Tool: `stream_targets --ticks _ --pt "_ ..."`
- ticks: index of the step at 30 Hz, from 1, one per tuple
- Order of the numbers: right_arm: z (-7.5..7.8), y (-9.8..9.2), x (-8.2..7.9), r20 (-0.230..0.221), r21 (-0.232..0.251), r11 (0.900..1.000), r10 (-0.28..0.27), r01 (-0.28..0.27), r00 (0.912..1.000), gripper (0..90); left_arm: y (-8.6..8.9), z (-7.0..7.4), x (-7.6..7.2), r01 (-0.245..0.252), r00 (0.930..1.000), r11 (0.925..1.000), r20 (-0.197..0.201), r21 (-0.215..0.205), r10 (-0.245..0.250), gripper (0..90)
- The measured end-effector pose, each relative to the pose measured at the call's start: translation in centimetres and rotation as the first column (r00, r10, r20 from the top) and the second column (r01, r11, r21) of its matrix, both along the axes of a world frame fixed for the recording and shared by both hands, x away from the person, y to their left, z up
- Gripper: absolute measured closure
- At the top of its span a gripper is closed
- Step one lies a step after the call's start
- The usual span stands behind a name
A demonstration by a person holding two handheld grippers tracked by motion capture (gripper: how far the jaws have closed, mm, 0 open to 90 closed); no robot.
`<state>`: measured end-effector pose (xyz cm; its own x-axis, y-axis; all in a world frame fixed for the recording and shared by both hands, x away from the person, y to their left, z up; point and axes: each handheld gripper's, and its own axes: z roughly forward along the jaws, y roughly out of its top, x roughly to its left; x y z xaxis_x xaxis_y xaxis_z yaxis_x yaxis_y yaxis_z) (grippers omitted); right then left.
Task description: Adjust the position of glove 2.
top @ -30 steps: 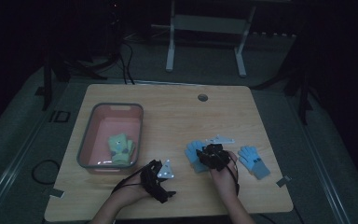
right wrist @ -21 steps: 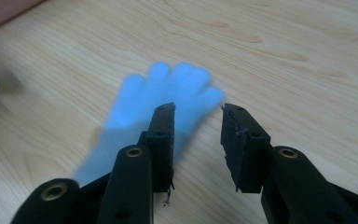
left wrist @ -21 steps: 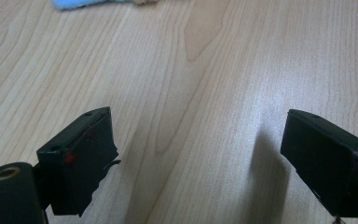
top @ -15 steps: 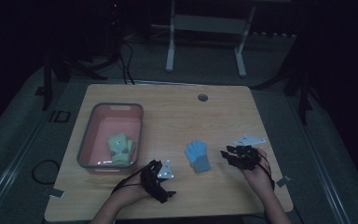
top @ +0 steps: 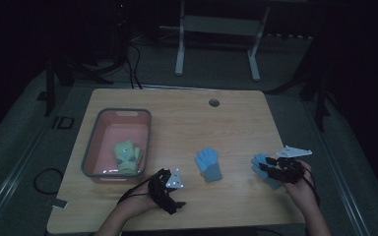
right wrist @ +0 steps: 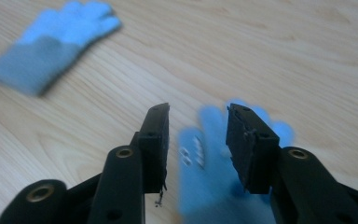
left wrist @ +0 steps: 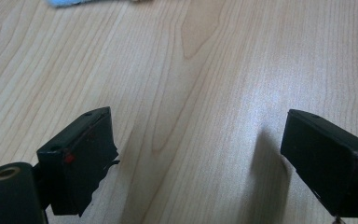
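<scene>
A dark room is seen from the high view, with a metal stand on the floor behind a pale wooden table (top: 192,118). On the table's left a pink bin (top: 89,156) holds a green glove (top: 127,156). A blue glove (top: 208,164) lies near the table's middle. A second blue glove (top: 262,166) lies further right, partly covered by the right gripper (top: 265,169), which is held just over it. The left gripper (top: 176,206) is held low at the front edge, beside the bin and apart from both blue gloves

In the left gripper view, the jaws are seen spread wide over bare wood, with nothing between them; a blue scrap of glove (left wrist: 70,2) is seen at the top edge

In the right gripper view, the jaws are seen partly open, having just been opening, with the second glove (right wrist: 205,168) blurred below the gap; no grip on it can be made out. The other blue glove (right wrist: 51,46) lies at upper left, well apart
</scene>
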<state>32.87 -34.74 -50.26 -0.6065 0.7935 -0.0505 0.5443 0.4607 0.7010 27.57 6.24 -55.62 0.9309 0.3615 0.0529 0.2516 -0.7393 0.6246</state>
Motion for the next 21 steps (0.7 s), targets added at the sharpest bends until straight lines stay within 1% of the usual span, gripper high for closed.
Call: stream_targets --ticks 1,2,3,6,8,9,12,14,15,16,18,19,21 --pt "0.0 -0.4 0.0 0.002 -0.013 1.000 -0.003 0.003 1.0000 59.0 0.0 0.0 0.0 0.000 1.0000 1.0000 0.000 0.001 0.000 10.2" --pt "0.0 -1.2 0.2 -0.012 -0.023 1.000 -0.005 0.005 0.9999 58.9 0.0 0.0 0.0 0.000 1.0000 1.0000 0.000 0.003 0.000 10.2" --pt "0.0 -1.5 0.3 -0.010 -0.025 1.000 -0.004 0.004 0.9999 58.5 0.0 0.0 0.0 0.000 1.0000 1.0000 0.002 0.004 0.000 10.2" --pt "-0.4 -2.1 0.7 -0.032 -0.023 1.000 0.011 -0.011 0.9994 58.1 0.0 0.0 0.0 -0.002 1.0000 1.0000 0.003 0.003 0.002 10.2" --pt "-1.0 -2.3 1.0 -0.058 -0.035 0.999 0.015 -0.017 0.9982 59.8 0.0 0.0 0.0 -0.002 1.0000 1.0000 0.004 0.002 0.002 10.2" --pt "-1.4 -2.4 1.2 -0.063 -0.045 0.999 0.015 -0.018 0.9979 59.8 0.0 0.0 0.0 0.000 1.0000 1.0000 0.004 0.003 0.000 10.2" --pt "-2.6 -2.6 1.3 -0.085 -0.040 0.999 0.017 -0.020 0.9962 58.8 0.0 -0.1 0.0 0.001 1.0000 1.0000 0.004 0.005 -0.001 10.2" --pt "-3.6 -2.6 1.3 -0.090 -0.062 0.998 0.026 -0.032 0.9956 58.7 0.0 -0.1 -0.1 0.000 1.0000 1.0000 0.005 0.004 0.000 10.2" --pt "-3.8 -2.6 1.2 -0.079 -0.044 0.999 0.020 -0.024 0.9966 61.0 0.0 -0.1 -0.1 0.001 1.0000 1.0000 0.005 0.006 -0.001 10.2" --pt "-3.9 -2.6 1.1 -0.081 -0.035 0.999 0.011 -0.013 0.9967 64.7 -0.1 -0.1 -0.1 0.001 1.0000 1.0000 0.005 0.005 -0.001 10.2" --pt "-3.8 -2.4 0.9 -0.083 -0.045 0.999 -0.006 0.002 0.9966 77.4 -0.1 -0.1 0.0 0.000 1.0000 1.0000 0.009 0.009 0.000 10.2" --pt "-3.8 -2.2 0.9 -0.085 -0.048 0.999 -0.010 0.006 0.9963 79.7 -0.1 -0.1 0.0 0.000 1.0000 1.0000 0.007 0.006 0.000 10.2" --pt "-3.6 -1.8 0.8 -0.087 -0.071 0.997 -0.029 0.023 0.9958 82.3 0.0 0.0 0.0 -0.006 1.0000 1.0000 0.003 -0.002 0.006 10.2"
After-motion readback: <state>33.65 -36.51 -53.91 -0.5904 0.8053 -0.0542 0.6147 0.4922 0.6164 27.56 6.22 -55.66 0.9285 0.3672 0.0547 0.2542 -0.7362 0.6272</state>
